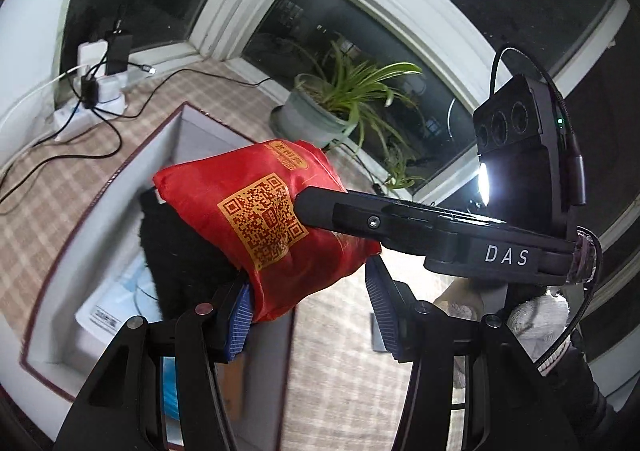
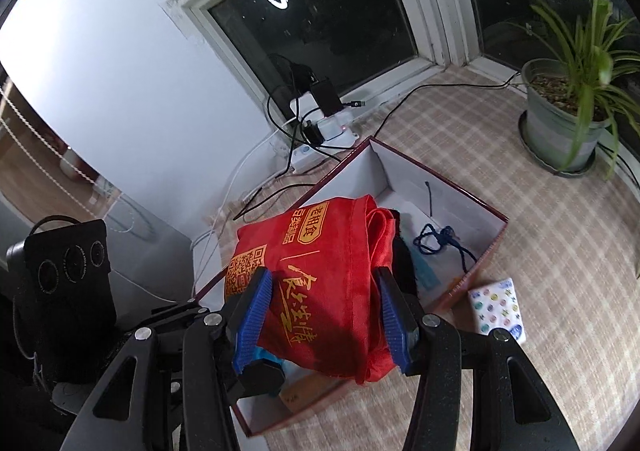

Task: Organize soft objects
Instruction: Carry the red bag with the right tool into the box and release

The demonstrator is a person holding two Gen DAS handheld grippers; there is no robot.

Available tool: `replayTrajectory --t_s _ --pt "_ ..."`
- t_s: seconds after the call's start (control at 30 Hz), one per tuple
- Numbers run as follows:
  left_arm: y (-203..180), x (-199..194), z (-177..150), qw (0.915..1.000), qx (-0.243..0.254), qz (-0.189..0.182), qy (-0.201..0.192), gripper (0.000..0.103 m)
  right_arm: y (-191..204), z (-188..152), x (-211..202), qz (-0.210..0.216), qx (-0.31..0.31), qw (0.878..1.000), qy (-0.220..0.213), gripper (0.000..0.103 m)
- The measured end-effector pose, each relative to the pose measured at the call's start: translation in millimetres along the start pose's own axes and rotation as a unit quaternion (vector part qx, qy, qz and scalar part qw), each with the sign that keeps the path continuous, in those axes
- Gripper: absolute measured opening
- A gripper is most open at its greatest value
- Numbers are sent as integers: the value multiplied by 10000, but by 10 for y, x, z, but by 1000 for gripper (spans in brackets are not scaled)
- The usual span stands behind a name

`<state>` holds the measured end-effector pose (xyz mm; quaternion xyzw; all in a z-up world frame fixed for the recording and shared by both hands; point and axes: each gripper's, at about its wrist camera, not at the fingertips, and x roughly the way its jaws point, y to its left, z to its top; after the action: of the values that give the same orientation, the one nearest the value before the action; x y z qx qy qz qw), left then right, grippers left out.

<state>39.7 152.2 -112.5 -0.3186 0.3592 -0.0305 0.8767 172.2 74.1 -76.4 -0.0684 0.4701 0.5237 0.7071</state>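
Observation:
A red cloth bag [image 1: 256, 219] with gold print and a QR code is held over an open white box [image 1: 188, 139] with a dark red rim. My right gripper [image 2: 326, 315] is shut on the red bag [image 2: 320, 283], its blue pads on either side. My left gripper [image 1: 308, 311] is open under the bag; its left pad [image 1: 240, 315] touches the cloth. A black fuzzy item [image 1: 180, 251] lies in the box beneath the bag. The right gripper's finger [image 1: 360, 219] crosses the bag in the left wrist view.
The box [image 2: 440, 187] sits on a checked cloth and holds a blue cord [image 2: 440, 243] and packets. A tissue pack [image 2: 496, 309] lies beside it. A potted plant [image 2: 560, 123] stands at the right. A power strip with cables [image 2: 320, 127] lies by the window.

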Motion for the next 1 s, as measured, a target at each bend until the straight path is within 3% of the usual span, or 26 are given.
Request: replayTrajectory --t_s 0.53,0.73,1.0 --pt "307 267 321 9994 91 104 317 51 -12 295 464 -421 206 9989 90 48" --pt "357 256 430 9993 147 310 175 51 -81 371 482 -663 290 9974 3 49" --pt "357 183 472 9995 145 273 57 51 -179 369 341 -751 423 9962 -146 49"
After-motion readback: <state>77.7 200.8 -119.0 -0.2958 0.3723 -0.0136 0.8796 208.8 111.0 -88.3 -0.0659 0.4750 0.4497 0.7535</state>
